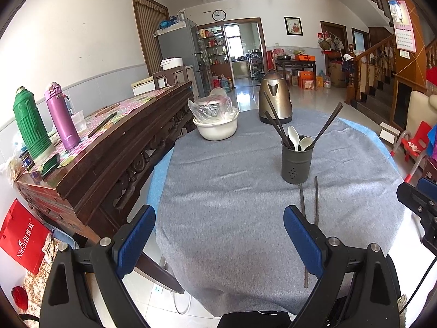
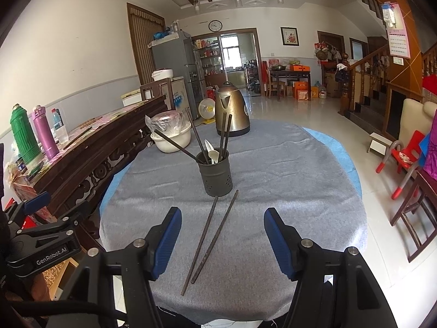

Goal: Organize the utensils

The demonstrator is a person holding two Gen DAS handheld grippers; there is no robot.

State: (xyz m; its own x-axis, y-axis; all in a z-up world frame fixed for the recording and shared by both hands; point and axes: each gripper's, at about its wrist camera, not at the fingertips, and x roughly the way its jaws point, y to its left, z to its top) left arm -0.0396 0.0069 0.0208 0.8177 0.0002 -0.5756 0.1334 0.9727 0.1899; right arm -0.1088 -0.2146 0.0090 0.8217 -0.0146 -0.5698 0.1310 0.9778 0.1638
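Note:
A dark grey utensil holder [image 1: 297,161] [image 2: 215,175] stands on the grey cloth, holding several dark chopsticks and white spoons [image 1: 299,140] [image 2: 211,150]. Two loose dark chopsticks [image 2: 210,240] [image 1: 316,202] lie on the cloth just in front of the holder. My right gripper [image 2: 222,243] is open and empty, its fingers on either side of the loose chopsticks and above them. My left gripper [image 1: 218,237] is open and empty, to the left of the chopsticks; its right finger covers part of them.
A brass kettle [image 1: 275,98] [image 2: 232,114] and a white bowl with a bagged container [image 1: 215,125] [image 2: 170,136] stand at the table's far side. A wooden sideboard [image 1: 109,147] with green and purple flasks runs along the left. Red chair [image 2: 404,158] at right.

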